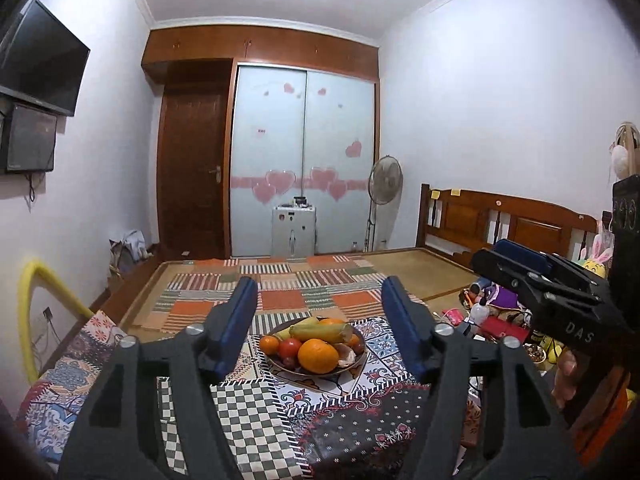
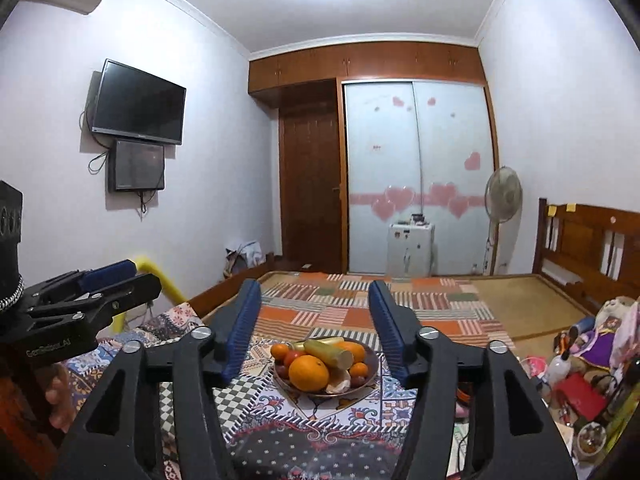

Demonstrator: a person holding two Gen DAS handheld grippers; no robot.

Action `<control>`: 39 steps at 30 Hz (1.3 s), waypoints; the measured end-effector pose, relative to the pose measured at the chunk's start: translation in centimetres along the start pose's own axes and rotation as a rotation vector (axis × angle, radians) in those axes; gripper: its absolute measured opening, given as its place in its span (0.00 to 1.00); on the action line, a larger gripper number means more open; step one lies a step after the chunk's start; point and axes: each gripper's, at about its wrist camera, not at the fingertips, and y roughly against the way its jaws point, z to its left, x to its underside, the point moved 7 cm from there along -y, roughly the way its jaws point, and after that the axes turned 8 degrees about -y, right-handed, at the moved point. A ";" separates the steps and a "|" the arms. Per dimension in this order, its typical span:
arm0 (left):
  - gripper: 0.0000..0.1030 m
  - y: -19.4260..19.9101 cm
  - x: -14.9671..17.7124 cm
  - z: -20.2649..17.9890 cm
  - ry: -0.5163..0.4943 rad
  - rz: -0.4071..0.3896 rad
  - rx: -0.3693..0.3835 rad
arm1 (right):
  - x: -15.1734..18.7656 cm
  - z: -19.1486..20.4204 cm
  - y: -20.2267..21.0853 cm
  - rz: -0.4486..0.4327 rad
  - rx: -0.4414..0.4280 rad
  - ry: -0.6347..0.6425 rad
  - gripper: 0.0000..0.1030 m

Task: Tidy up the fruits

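Note:
A brown bowl (image 1: 280,364) stands on a patchwork cloth and holds a large orange (image 1: 318,355), a red tomato (image 1: 289,347), small oranges, a yellow-green corn cob (image 1: 320,332), a banana and peel scraps. My left gripper (image 1: 318,292) is open and empty, above and short of the bowl. In the right wrist view the bowl (image 2: 370,376) with the large orange (image 2: 309,373) sits between the fingers of my right gripper (image 2: 314,294), open and empty. The right gripper also shows in the left wrist view (image 1: 516,262), and the left one in the right wrist view (image 2: 120,276).
The patchwork cloth (image 1: 256,412) covers a small table in front of a bed with a patchwork mat (image 1: 280,288). Toys and clutter (image 2: 580,364) lie to the right. A yellow tube frame (image 1: 30,300) stands at the left. A wardrobe, fan and small white cabinet (image 1: 293,232) stand far back.

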 end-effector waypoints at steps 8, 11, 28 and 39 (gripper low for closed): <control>0.84 1.9 0.2 -0.4 0.005 -0.019 -0.031 | -0.2 0.0 1.3 -0.045 0.046 0.005 0.84; 0.88 2.0 0.4 -0.4 0.006 -0.016 -0.041 | -0.2 0.0 1.4 -0.050 0.054 0.004 0.88; 0.98 2.5 0.7 -0.5 -0.003 -0.029 -0.071 | 0.5 -0.3 2.6 -0.076 0.074 0.008 0.99; 1.00 2.5 0.8 -0.6 -0.010 -0.029 -0.074 | 0.3 -0.6 2.9 -0.078 0.075 -0.001 0.99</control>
